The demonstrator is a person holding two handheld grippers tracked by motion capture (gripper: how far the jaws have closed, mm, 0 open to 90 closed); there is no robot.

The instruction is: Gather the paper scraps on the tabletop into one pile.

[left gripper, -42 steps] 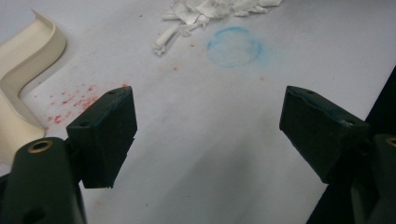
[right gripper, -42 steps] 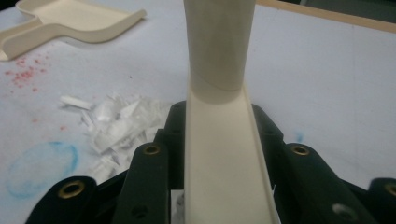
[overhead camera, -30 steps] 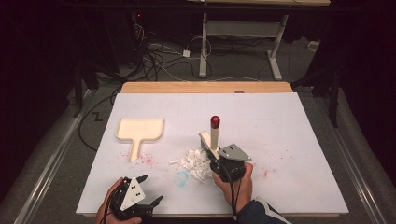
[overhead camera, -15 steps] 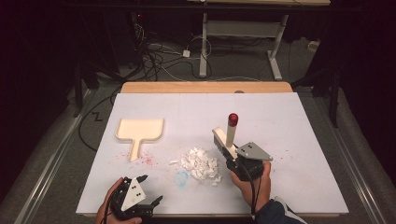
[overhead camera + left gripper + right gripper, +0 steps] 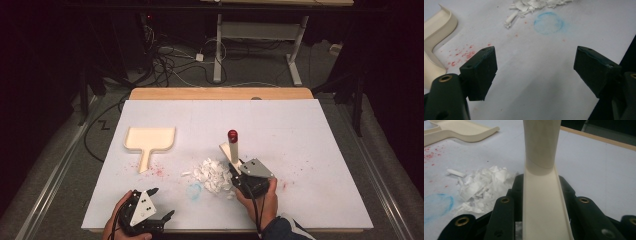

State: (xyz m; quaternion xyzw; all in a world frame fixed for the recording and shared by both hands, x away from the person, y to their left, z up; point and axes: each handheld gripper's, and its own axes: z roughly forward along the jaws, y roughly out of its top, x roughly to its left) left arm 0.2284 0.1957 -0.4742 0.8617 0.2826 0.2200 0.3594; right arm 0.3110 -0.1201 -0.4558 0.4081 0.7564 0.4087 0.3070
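Observation:
My right gripper (image 5: 235, 170) is shut on a cream scraper (image 5: 231, 147) whose upright handle ends in a red tip (image 5: 232, 134). In the right gripper view its flat cream blade (image 5: 541, 210) fills the gap between the jaws of the gripper (image 5: 541, 195). A pile of white paper scraps (image 5: 212, 175) lies just left of the blade (image 5: 481, 185). A cream dustpan (image 5: 150, 139) lies flat at the left, handle toward me. My left gripper (image 5: 164, 201) rests near the front edge, open with nothing between its jaws (image 5: 536, 67).
A white sheet (image 5: 300, 130) covers the table, with a wooden strip (image 5: 220, 93) along its far edge. A blue chalk ring (image 5: 194, 190) sits beside the scraps, and red specks (image 5: 160, 171) dot the sheet near the dustpan handle. Cables and table legs lie on the floor beyond.
My right gripper swung the scraper to the right, then brought it back left against the scrap pile. The left gripper has stayed put.

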